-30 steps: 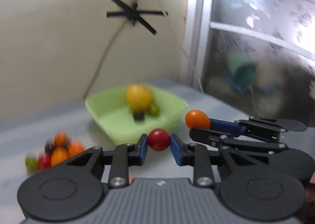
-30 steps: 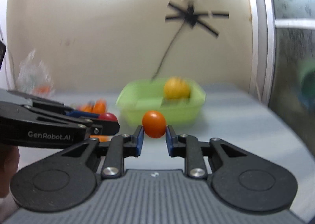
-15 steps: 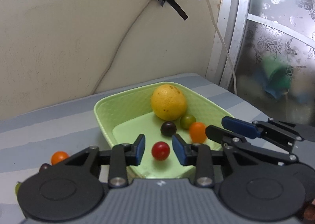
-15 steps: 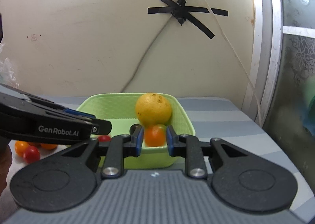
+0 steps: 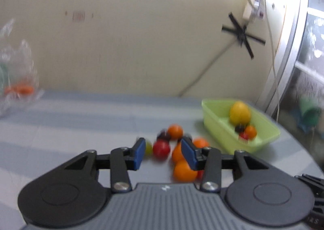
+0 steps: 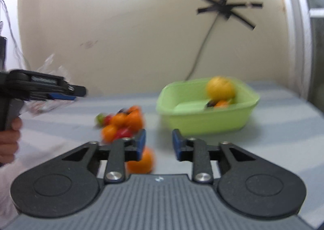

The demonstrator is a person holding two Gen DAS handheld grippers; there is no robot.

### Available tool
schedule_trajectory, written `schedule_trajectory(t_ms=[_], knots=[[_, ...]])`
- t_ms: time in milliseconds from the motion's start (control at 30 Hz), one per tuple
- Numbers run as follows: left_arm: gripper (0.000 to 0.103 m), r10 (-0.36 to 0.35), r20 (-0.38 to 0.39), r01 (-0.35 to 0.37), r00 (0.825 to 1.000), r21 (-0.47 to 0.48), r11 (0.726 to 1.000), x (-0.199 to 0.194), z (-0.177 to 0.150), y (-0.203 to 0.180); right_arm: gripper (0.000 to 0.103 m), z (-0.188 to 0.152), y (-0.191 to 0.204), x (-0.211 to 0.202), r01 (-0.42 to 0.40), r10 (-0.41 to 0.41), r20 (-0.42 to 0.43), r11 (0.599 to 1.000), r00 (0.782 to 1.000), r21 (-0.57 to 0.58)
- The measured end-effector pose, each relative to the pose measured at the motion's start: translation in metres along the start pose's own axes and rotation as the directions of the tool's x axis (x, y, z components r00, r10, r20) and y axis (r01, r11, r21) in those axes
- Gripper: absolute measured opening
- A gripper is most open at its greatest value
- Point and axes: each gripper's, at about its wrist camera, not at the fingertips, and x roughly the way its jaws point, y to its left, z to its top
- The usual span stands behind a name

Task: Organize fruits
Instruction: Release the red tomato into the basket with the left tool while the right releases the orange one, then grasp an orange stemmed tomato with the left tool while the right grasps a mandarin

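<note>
Showing small red and orange fruits (image 5: pixel 178 149) heaped | green basket (image 6: pixel 202 122) beside

- Left gripper (image 6: pixel 78 93), jaws opening, nothing between them: side label (image 6: pixel 43 80) with pale lettering, too blurred for you to read.
- Same gripper, grey body: small white logo mark (image 5: pixel 165 188), no letters legible.
- Right gripper (image 6: pixel 158 142), jaws opening, empty: matching white mark (image 6: pixel 159 179), unreadable.
- Wall (image 5: pixel 131 48): reddish stamp-like mark (image 5: pixel 79 16), blurred, not readable.
</note>
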Motion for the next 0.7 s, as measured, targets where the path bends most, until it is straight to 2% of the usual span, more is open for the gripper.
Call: schedule_trajectory(t_ms=[100,200,300,400,467,533,567,633,700], knots=[[0.046,-0.052,-0.034,0.053,0.998,0.028,0.998,0.013,-0.013,-0.007,0.045,-0.011,0.017,0.003,-0.023,0.022,-0.044,1.0,0.999,-0.019],[0.053,-0.096,-0.062,0.1,0.993,0.067,0.993,0.029,-0.019,-0.009,0.045,-0.016,0.028,0.009,0.01,-0.017,-0.077,0.996,0.997,-0.085],[0.053,-0.139,-0.085,0.145,0.987,0.074,0.987,0.042,-0.02,-0.008,0.045,-0.016,0.027,0.02,0.037,-0.047,-0.108,0.995,0.993,-0.088],[0.052,-0.147,-0.113,0.155,0.983,0.063,0.986,0.054,-0.022,-0.003,0.045,-0.016,0.024,0.026,0.044,-0.053,-0.131,0.997,0.99,-0.07],[0.051,-0.177,-0.115,0.181,0.977,0.024,0.983,0.057,-0.022,0.001,0.045,-0.017,0.024,0.027,0.042,-0.049,-0.136,0.997,0.989,-0.058],[0.044,-0.203,-0.109,0.203,0.973,-0.013,0.979,0.061,-0.02,0.006,0.045,-0.017,0.022,0.028,0.038,-0.044,-0.139,0.998,0.989,-0.048],[0.044,-0.211,-0.107,0.21,0.972,-0.027,0.977,0.063,-0.019,0.007,0.045,-0.017,0.023,0.028,0.038,-0.045,-0.143,0.998,0.989,-0.048],[0.042,-0.209,-0.102,0.207,0.973,-0.029,0.978,0.062,-0.019,0.007,0.045,-0.017,0.026,0.03,0.042,-0.05,-0.142,0.998,0.989,-0.057],[0.042,-0.195,-0.096,0.193,0.976,-0.028,0.981,0.057,-0.021,0.006,0.04,-0.018,0.029,0.032,0.042,-0.052,-0.141,0.996,0.989,-0.076]])
